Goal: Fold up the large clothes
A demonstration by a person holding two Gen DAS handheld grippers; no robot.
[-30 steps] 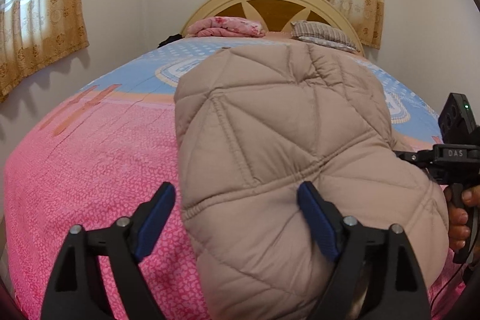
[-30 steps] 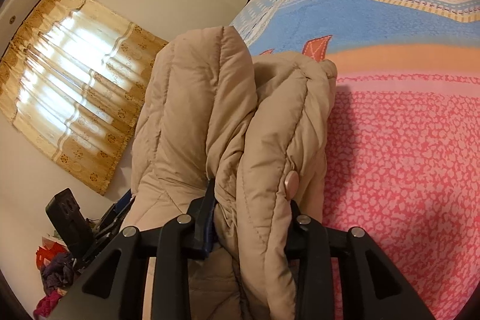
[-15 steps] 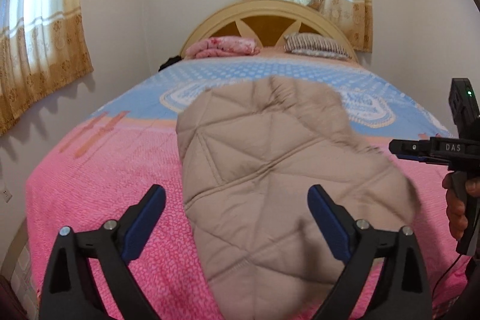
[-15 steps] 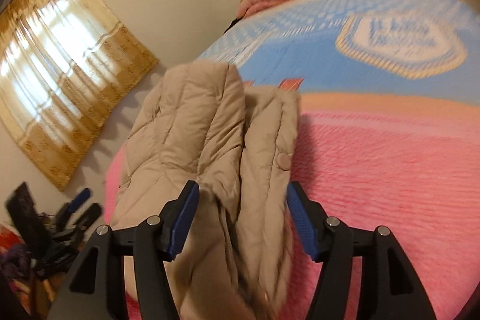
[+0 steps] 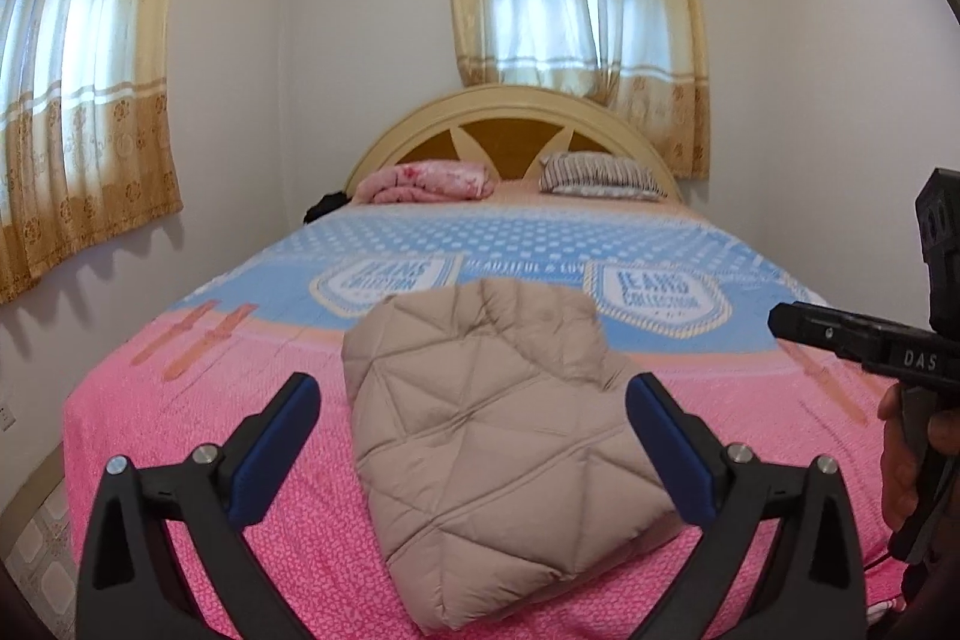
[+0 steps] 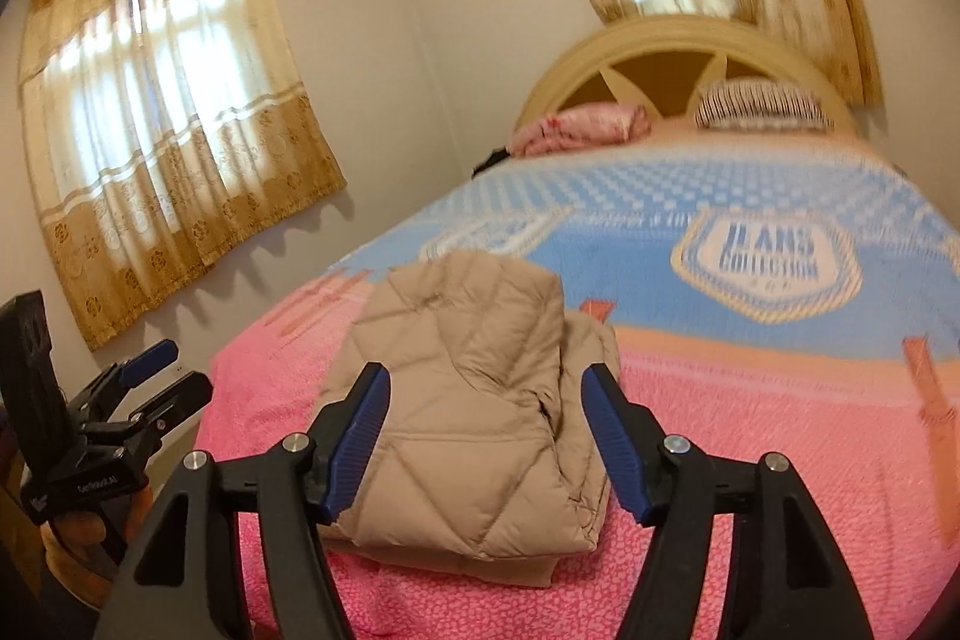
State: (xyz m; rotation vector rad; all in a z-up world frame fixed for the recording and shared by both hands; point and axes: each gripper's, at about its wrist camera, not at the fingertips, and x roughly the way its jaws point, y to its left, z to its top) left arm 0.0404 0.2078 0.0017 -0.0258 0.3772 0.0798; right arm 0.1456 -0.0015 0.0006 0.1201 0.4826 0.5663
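A beige quilted puffer jacket [image 5: 498,436] lies folded in a compact bundle on the pink foot end of the bed [image 5: 180,436]. It also shows in the right wrist view [image 6: 474,418], with its layered edges facing right. My left gripper [image 5: 474,430] is open and empty, held back from the jacket and above it. My right gripper [image 6: 489,430] is open and empty too, drawn back from the bundle. The left gripper shows at the left edge of the right wrist view [image 6: 144,376]. The right gripper's body shows at the right of the left wrist view [image 5: 870,340].
The bed has a pink and blue cover [image 5: 522,244] and a curved headboard [image 5: 510,124]. A pink folded blanket [image 5: 432,181] and a striped pillow [image 5: 600,172] lie at the head. Curtained windows [image 5: 78,100] stand left and behind. Tiled floor [image 5: 42,544] shows at the left.
My right gripper has opened and let go of the jacket. Both grippers have pulled back and up, and the jacket has settled folded on the bed.
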